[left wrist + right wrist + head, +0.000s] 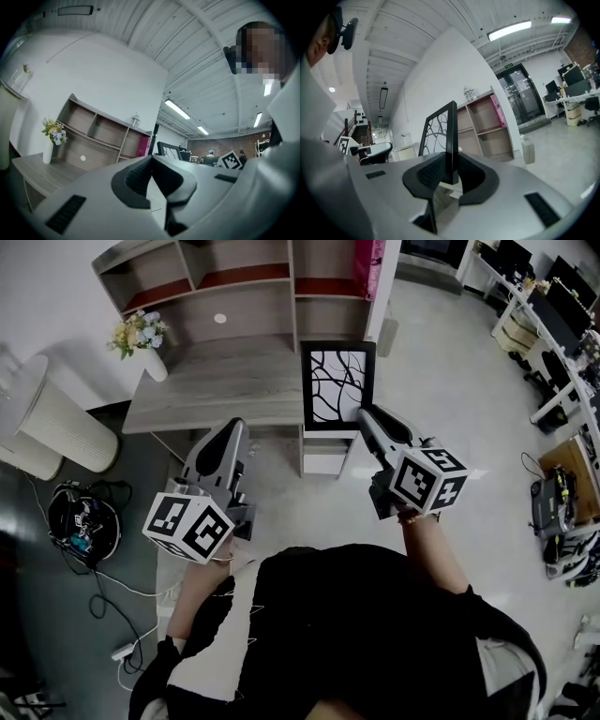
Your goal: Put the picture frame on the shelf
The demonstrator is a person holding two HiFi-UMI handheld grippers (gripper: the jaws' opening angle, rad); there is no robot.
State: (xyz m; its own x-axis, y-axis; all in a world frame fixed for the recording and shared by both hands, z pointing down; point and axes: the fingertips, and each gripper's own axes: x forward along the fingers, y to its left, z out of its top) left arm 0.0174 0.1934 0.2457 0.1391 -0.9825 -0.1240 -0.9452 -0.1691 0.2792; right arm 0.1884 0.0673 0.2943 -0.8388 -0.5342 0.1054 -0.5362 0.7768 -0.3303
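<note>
- Two grippers are raised in front of you, both pointing toward the desk (225,381).
- Your right gripper (362,414) is clamped on the picture frame (337,381). In the right gripper view, both jaws press against the frame's thin black edge, and the frame rises from between them.
- That picture frame is black, with a white panel of dark branching lines. You hold it upright at the right end of the desk, face toward you. Whether it touches the desk top cannot be told.
- Your left gripper (236,427) hovers over the front edge of the desk, left of the frame and apart from it. Its jaws are pressed together with nothing between them.
- The shelf (234,282) stands along the back of the desk, beyond the frame, with a pink panel (370,266) at its right end.
- A white vase of flowers (142,338) stands at the desk's back left corner.
- On the floor to the left of the desk sits a white ribbed bin (56,423).
- Nearer you than the bin, a round black device (82,519) lies among loose cables.
</note>
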